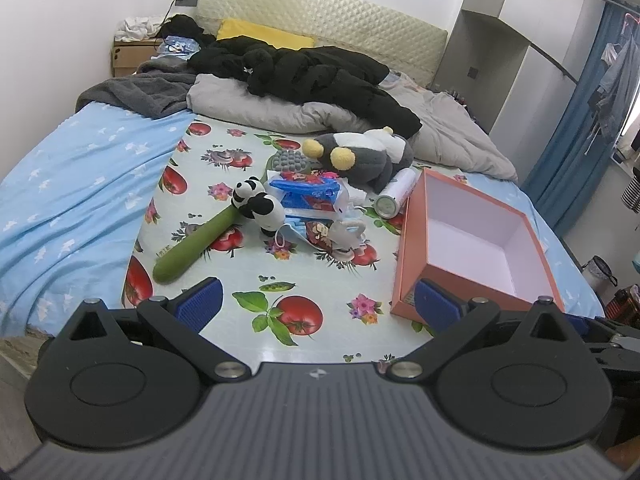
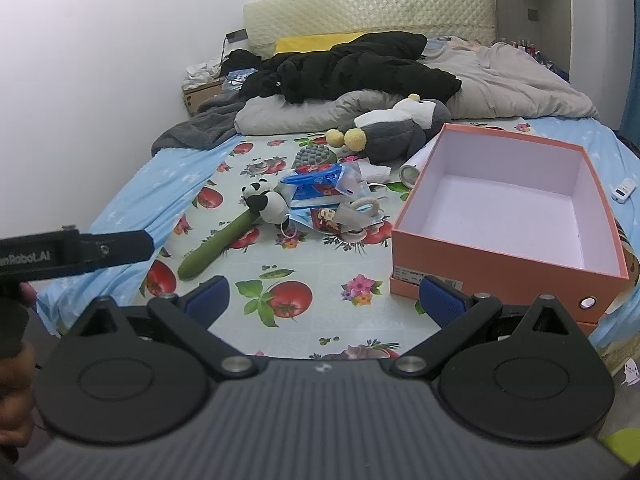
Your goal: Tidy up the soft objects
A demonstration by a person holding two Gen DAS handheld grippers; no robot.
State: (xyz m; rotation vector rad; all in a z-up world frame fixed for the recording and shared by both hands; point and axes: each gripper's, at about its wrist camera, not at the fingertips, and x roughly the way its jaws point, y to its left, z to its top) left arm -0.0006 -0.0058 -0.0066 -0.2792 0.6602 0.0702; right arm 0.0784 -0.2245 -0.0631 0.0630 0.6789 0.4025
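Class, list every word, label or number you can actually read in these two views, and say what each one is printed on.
"nRobot.AI", cut off at the frame edge: on the left gripper, seen from the right wrist.
Label on the orange box: too small to read.
Print on the blue packet: blurred.
White device: unreadable.

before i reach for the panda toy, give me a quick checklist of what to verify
1. Left gripper open, nothing between the fingers: ok.
2. Right gripper open, nothing held: ok.
3. Orange box open with nothing inside: ok.
4. Panda plush top side exposed for a grasp: ok.
5. Panda free of neighbours: not ok; it lies on the green plush stick and a face mask touches it.
6. Mask loop caught on the panda: cannot tell.
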